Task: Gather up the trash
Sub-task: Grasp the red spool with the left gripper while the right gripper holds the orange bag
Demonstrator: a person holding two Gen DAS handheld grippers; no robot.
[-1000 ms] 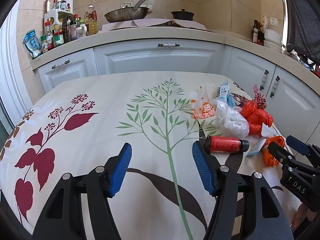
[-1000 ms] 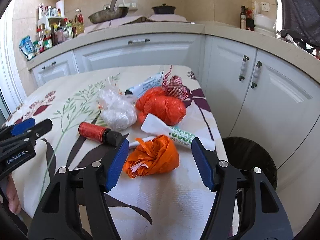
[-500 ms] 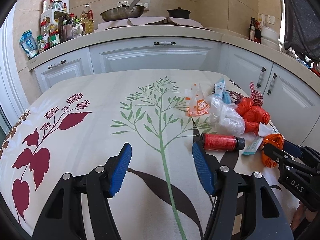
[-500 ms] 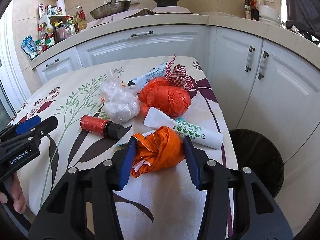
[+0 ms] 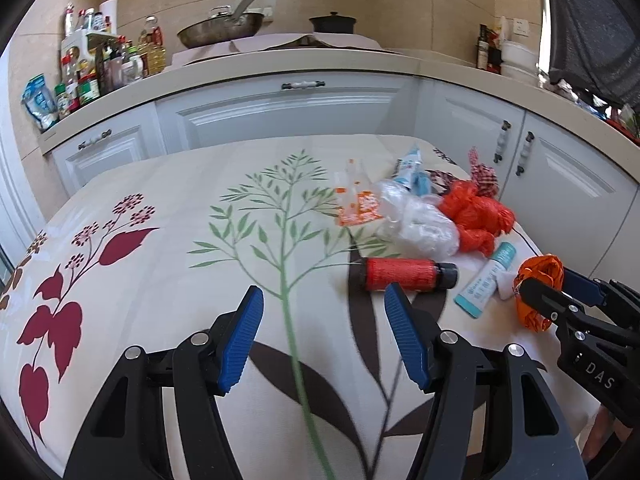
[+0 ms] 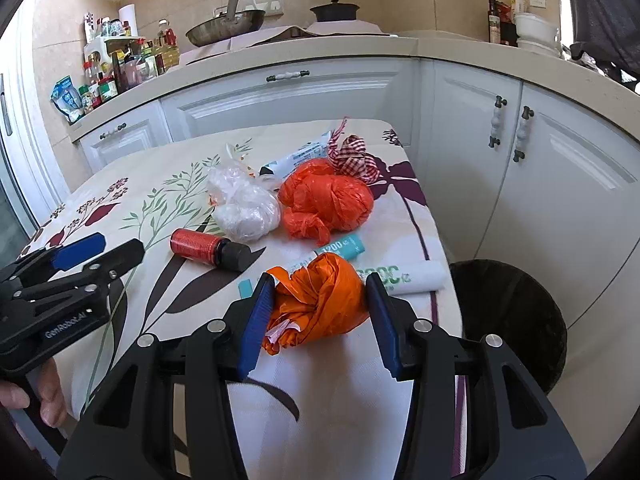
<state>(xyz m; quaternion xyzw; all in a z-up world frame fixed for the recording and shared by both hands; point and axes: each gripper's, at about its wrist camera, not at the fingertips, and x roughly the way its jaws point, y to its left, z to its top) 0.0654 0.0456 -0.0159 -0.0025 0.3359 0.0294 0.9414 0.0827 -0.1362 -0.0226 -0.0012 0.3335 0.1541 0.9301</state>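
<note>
My right gripper [image 6: 320,316] is shut on a crumpled orange plastic bag [image 6: 320,300] near the table's right edge; the bag also shows in the left wrist view [image 5: 538,280]. My left gripper [image 5: 324,336] is open and empty over the floral tablecloth [image 5: 160,264]. Beyond it lie a red bottle with a black cap [image 5: 404,274], a clear plastic bag [image 5: 420,228], a larger orange bag [image 6: 328,204], a white and teal tube [image 6: 400,274], an orange-printed wrapper [image 5: 356,208] and a checked ribbon [image 6: 356,156].
A dark round trash bin [image 6: 508,312] stands on the floor right of the table. White cabinets [image 6: 560,184] run behind and to the right. The counter holds a wok [image 5: 222,32], a black pot [image 5: 332,24] and a rack of bottles [image 5: 104,64].
My right gripper has moved forward and closed on the small orange bag. My left gripper has stayed open with only a slight shift of view.
</note>
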